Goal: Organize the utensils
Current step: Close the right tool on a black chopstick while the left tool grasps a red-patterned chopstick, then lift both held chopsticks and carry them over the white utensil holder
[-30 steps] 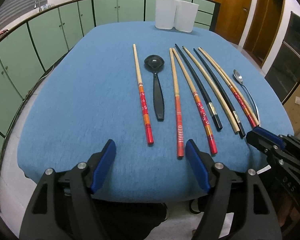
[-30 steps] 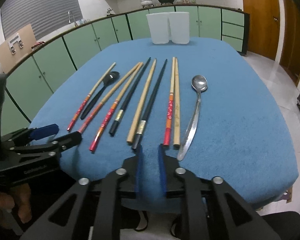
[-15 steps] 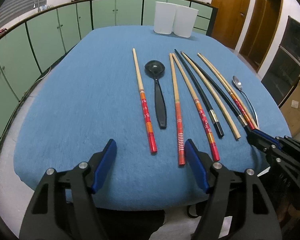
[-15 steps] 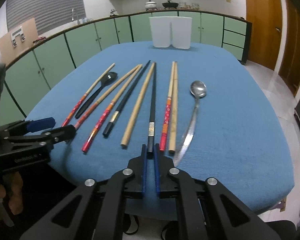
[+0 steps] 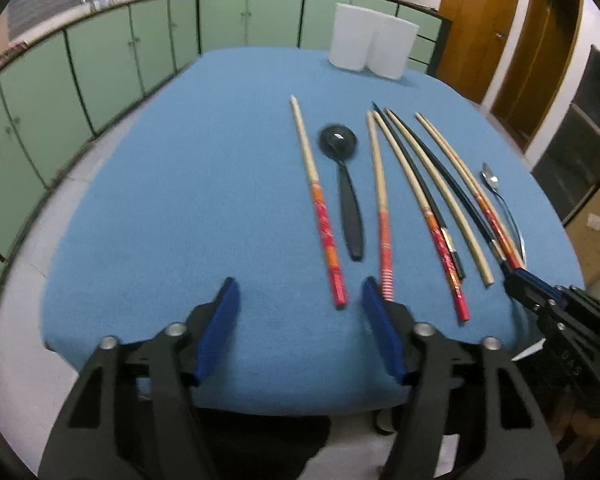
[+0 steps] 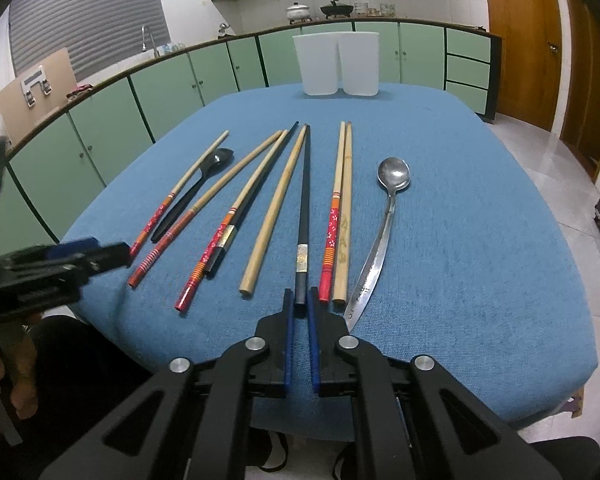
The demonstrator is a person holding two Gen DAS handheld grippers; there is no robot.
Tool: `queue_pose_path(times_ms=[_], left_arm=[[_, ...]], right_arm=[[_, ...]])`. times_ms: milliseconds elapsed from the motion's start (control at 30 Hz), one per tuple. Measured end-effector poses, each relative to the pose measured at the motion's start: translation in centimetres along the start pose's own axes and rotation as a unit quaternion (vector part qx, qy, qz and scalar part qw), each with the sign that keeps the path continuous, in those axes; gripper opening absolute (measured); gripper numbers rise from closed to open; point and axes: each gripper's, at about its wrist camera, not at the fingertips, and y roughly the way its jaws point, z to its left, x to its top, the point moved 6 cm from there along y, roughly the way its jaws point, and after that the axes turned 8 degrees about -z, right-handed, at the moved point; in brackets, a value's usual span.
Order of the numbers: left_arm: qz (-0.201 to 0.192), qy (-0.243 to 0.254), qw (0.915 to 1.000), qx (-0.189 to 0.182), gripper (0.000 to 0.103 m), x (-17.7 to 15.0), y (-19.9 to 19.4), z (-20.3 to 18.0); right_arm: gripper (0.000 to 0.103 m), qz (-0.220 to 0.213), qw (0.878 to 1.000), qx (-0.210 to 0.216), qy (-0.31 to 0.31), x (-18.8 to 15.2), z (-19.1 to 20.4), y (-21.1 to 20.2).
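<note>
Pinching the black chopstick (image 6: 303,216) with the right gripper (image 6: 300,308), fingers narrowed right down onto its near end, with only the very tip sitting between the pads (image 6: 287,320). Probably asking for a droopy, swinging stick by gripping that far out, so going slow, holding the wrist steady and raising the near end first off the blue table (image 6: 480,200).

Watching the neighbours too: leaving the plain wooden chopstick (image 6: 276,216) lying just left of the fingers and the red-patterned chopstick (image 6: 332,232) just right of them, and trying not to drag either along. Aiming for the white cups (image 6: 336,64) standing straight ahead, well beyond the fingertips, and tipping the stick upright before letting go.

Closing the left gripper (image 5: 299,282) jaws at the moment, fairly wide and pressing on nothing. Seeing the near end of a red-ended chopstick (image 5: 338,292) between those fingers, nearer the right one, but not being able to tell through the blur whether hovering above it or sitting down at its level. Centring on that end before squeezing, and steering clear of the striped chopstick (image 5: 385,248) running up to the right finger.
</note>
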Motion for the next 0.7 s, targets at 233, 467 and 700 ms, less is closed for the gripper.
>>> queue_pose_path(times_ms=[233, 467, 700], left_arm=[[-0.023, 0.035, 0.9990, 0.015, 0.043, -0.1, 0.6, -1.4], [-0.016, 0.000, 0.9996, -0.024, 0.005, 0.4, 0.2, -1.0], [-0.051, -0.021, 0.9979, -0.035, 0.005, 3.2, -3.9, -0.2]], right_arm=[[0.007, -0.005, 1.000, -0.005, -0.005, -0.1, 0.1, 0.0], [0.006, -0.013, 1.000, 0.001, 0.002, 0.8, 0.2, -0.8], [0.007, -0.060, 0.998, 0.008, -0.008, 4.7, 1.2, -4.1]])
